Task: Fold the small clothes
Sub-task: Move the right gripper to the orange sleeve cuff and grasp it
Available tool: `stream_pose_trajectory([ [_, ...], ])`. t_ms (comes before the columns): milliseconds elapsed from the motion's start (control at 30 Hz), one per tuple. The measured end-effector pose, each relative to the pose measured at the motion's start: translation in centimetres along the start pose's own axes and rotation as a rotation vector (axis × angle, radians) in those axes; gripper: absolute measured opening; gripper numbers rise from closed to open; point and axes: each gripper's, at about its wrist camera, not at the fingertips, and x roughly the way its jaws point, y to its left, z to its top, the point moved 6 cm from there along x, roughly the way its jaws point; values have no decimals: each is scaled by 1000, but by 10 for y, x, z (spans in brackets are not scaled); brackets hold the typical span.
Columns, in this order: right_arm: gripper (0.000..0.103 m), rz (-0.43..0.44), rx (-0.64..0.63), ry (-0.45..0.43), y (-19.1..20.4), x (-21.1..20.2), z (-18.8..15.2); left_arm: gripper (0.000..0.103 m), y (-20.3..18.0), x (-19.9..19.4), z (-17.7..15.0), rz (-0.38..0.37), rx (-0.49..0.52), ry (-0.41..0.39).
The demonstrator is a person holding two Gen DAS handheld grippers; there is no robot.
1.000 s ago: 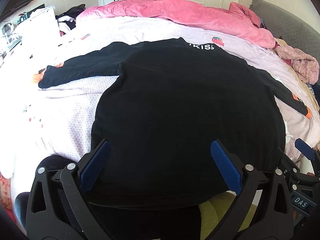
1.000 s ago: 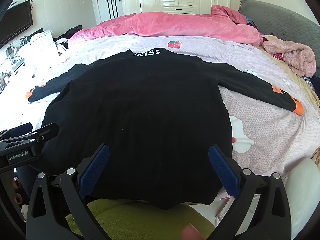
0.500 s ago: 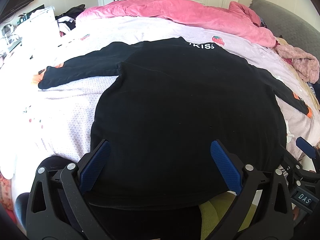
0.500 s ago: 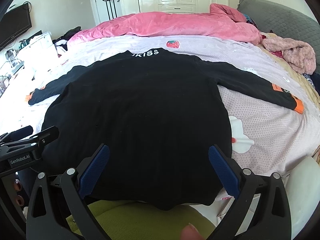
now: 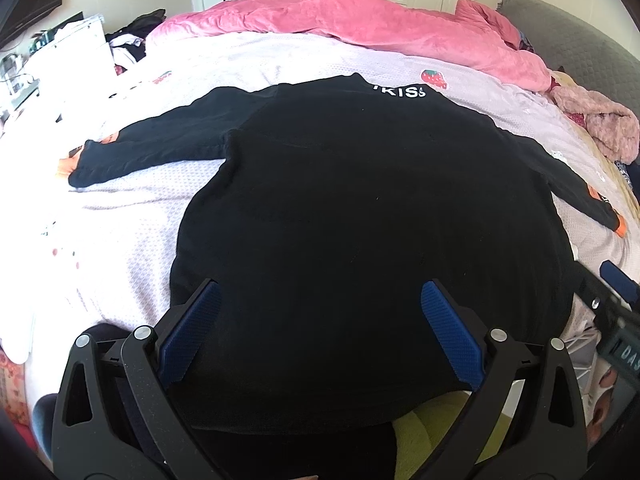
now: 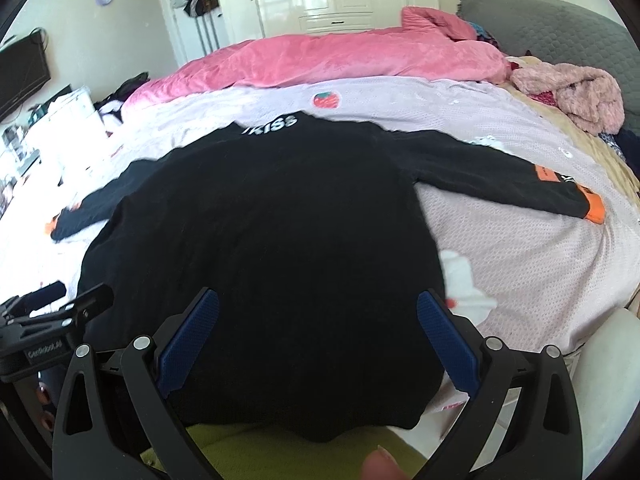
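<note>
The bed (image 5: 280,60) carries a pink quilt (image 5: 360,24) bunched along its far edge and a fluffy pink garment (image 6: 576,92) at its far right corner, with bare sheet showing off both sides of the shirt. The black long-sleeved shirt (image 5: 360,208) lies flat mid-bed, sleeves spread toward the left and right edges, hem at the near edge. The left gripper (image 5: 320,328) and right gripper (image 6: 318,334) hover over the hem, jaws spread wide, gripping nothing.
</note>
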Motion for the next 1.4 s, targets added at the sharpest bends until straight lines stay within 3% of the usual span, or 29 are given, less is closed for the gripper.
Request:
stream_pose_trajectory([
  [600, 99, -106, 133, -50, -92, 24, 48, 94, -35, 31, 59, -46, 29, 17],
  [800, 99, -181, 208, -36, -141, 36, 55, 94, -45, 48, 75, -54, 38, 26],
  [1200, 99, -340, 482, 4, -270, 56, 55, 94, -57, 87, 114, -97, 20, 42],
  [1400, 99, -355, 605, -2, -319, 63, 56, 94, -64, 111, 131, -105, 13, 60],
])
